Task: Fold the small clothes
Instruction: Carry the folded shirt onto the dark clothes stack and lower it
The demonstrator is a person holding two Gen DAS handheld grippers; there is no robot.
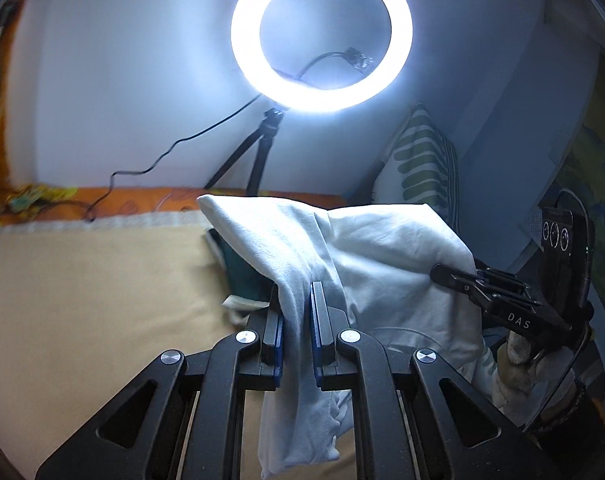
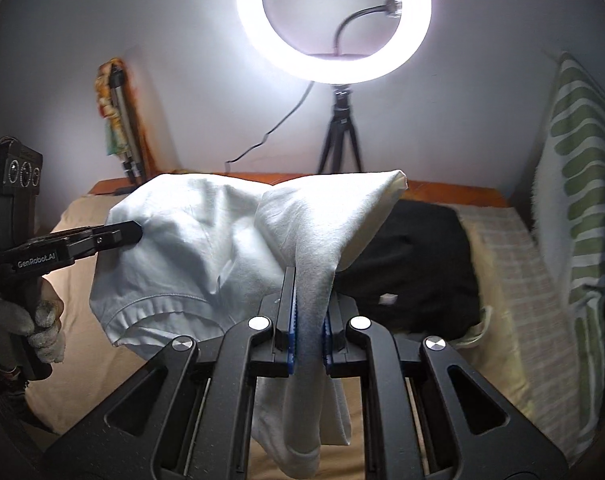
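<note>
Both your left hand-held gripper (image 1: 296,304) and right hand-held gripper (image 2: 310,304) pinch the white garment (image 2: 190,248) lifted above the bed (image 1: 82,280); keep the edge taut, lowering evenly to fold.

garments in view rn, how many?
2. White garment held up off the bed, pinched by left gripper and right gripper. Dark garment lies on the bed behind it. More may be hidden.
</note>
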